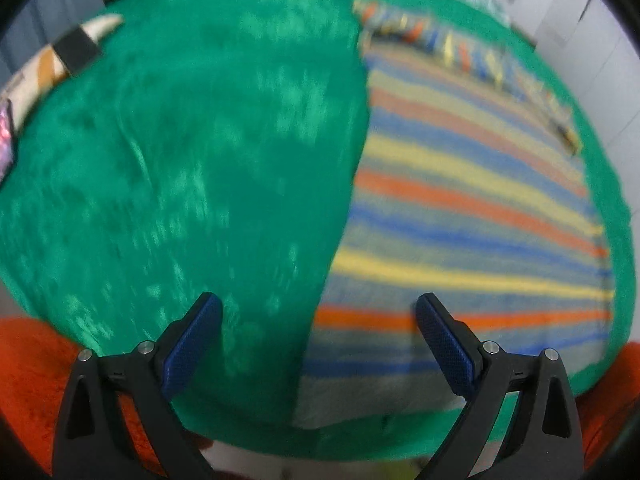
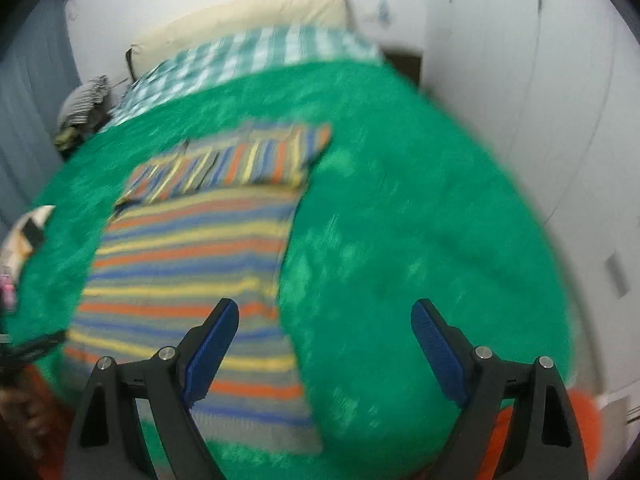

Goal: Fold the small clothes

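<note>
**Both grippers spread wide above a striped garment on a green blanket**

No basket, box or other container shows in either view; the striped garment lies flat on a fuzzy green blanket that covers a bed.

The left gripper tilts steeply down at the blanket, its blue-padded fingers spread far apart with nothing between them. The right gripper also angles downward, fingers equally wide and empty. Both views are blurred.

Seen from the left gripper, the garment's left edge runs up between the two fingers; the right finger stands over the striped cloth, the left finger over bare green. Seen from the right gripper, it is mirrored: the garment lies ahead and to the left, its right edge passing just inside the left finger, while the right finger hangs over blanket only. The garment's far end is folded across, stripes running the other way. Whether any finger touches the cloth cannot be told.
</note>
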`<move>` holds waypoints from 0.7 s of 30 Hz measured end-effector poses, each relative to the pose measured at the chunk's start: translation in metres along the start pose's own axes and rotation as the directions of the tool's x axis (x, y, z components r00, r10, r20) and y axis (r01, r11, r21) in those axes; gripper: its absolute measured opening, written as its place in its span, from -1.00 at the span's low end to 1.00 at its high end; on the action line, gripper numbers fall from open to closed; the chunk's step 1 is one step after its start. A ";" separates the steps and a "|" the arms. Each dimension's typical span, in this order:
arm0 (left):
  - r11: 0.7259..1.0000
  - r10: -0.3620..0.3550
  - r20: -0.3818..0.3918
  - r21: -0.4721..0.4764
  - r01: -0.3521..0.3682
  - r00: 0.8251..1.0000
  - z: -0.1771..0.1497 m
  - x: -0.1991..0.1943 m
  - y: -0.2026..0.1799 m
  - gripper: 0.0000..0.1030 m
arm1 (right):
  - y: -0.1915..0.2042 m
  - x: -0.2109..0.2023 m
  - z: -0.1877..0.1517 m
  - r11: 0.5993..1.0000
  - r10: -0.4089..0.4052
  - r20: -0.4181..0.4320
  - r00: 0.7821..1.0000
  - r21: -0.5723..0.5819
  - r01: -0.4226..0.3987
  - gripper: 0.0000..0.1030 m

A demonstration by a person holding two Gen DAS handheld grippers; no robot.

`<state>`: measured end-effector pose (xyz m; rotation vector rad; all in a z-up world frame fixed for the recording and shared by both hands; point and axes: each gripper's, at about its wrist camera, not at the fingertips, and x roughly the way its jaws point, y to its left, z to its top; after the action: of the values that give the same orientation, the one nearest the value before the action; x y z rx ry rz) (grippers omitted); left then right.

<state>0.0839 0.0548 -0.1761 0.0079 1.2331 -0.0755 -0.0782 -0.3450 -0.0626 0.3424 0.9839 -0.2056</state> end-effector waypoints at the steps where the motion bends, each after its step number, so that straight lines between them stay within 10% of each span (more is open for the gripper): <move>1: 1.000 0.007 -0.010 0.010 -0.007 1.000 -0.002 0.002 -0.002 0.91 | -0.004 0.012 -0.007 0.999 0.038 -0.063 0.997 -0.002 -0.038 0.69; 7: 0.993 0.009 -0.027 0.119 -0.005 1.000 -0.013 0.001 -0.026 0.58 | 0.003 0.056 -0.040 0.979 0.191 -0.289 0.938 -0.017 -0.205 0.44; 9: 0.989 -0.016 -0.040 0.143 0.022 0.999 -0.016 -0.001 -0.032 -0.14 | 0.013 0.070 -0.049 0.973 0.202 -0.338 0.919 -0.037 -0.228 0.10; 11: 0.982 -0.023 -0.057 0.186 0.033 0.998 -0.020 -0.005 -0.039 -0.90 | 0.024 0.080 -0.056 0.962 0.218 -0.407 0.887 -0.062 -0.266 -0.88; 16: 0.974 -0.216 -0.094 0.055 0.221 0.972 -0.005 -0.018 -0.022 -0.92 | 0.015 0.073 -0.038 0.935 0.344 -0.384 0.857 0.059 -0.349 -0.88; 21: 0.921 -0.387 -0.027 -0.058 0.385 0.922 0.076 -0.028 -0.012 -0.92 | -0.002 0.075 0.028 0.862 0.502 -0.231 0.833 0.207 -0.462 -0.88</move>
<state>0.1457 0.0408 -0.1239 -0.2819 1.2606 -0.3894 -0.0167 -0.3583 -0.1121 0.7581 1.1282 0.2464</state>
